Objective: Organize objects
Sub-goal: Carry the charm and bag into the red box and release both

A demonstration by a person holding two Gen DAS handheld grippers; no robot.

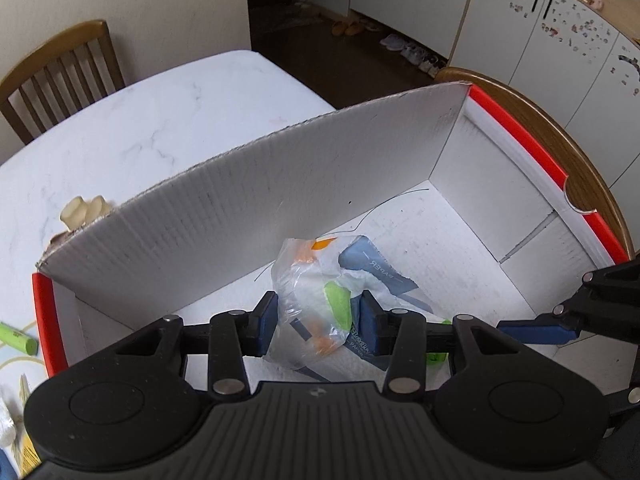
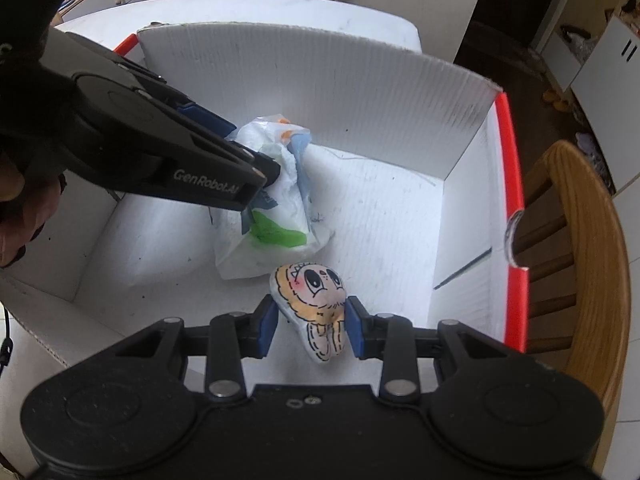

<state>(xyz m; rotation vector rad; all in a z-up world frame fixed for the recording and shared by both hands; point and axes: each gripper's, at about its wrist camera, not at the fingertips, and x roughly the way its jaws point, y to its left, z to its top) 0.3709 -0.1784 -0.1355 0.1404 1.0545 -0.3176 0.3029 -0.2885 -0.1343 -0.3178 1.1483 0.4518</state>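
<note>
White box walls close; left gripper clamps tissue pack, right gripper clamps plush

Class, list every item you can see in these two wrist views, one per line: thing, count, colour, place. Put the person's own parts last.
Box: one, white with red rim, on table.
Tissue pack: one, clear wrapper with blue, green, orange print, in box, between left claw's pads.
Cartoon face toy: one, cream and orange, in box, between right claw's pads.
Table: one, white marble.
Chairs: two, brown wood, beside table.
Green tube: one, left of box.
Left claw: black, blue pads.
Right claw: black, blue pads.
</note>
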